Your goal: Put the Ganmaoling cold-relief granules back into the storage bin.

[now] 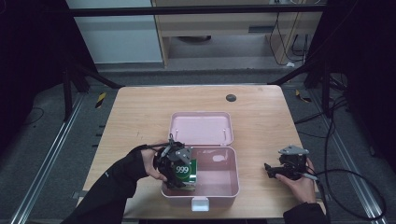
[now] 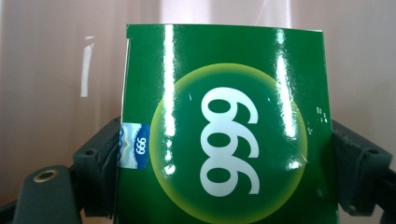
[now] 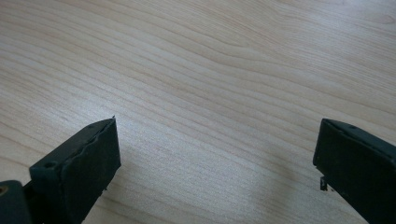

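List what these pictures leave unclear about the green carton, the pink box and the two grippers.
- Green carton: its bottom is cut off by the lower edge of the left gripper view; whether it touches the floor of the pink box cannot be told.
- Left gripper: jaw tips hidden behind the carton in the high view.
- Right gripper: body cut off by the frame.
- Dark spot on the table: too small to identify.

left hand-held gripper clamped, right hand-held gripper open

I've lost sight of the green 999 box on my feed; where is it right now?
In the high view the green 999 box is clamped in the left gripper, at the front-left corner of the open pink case.
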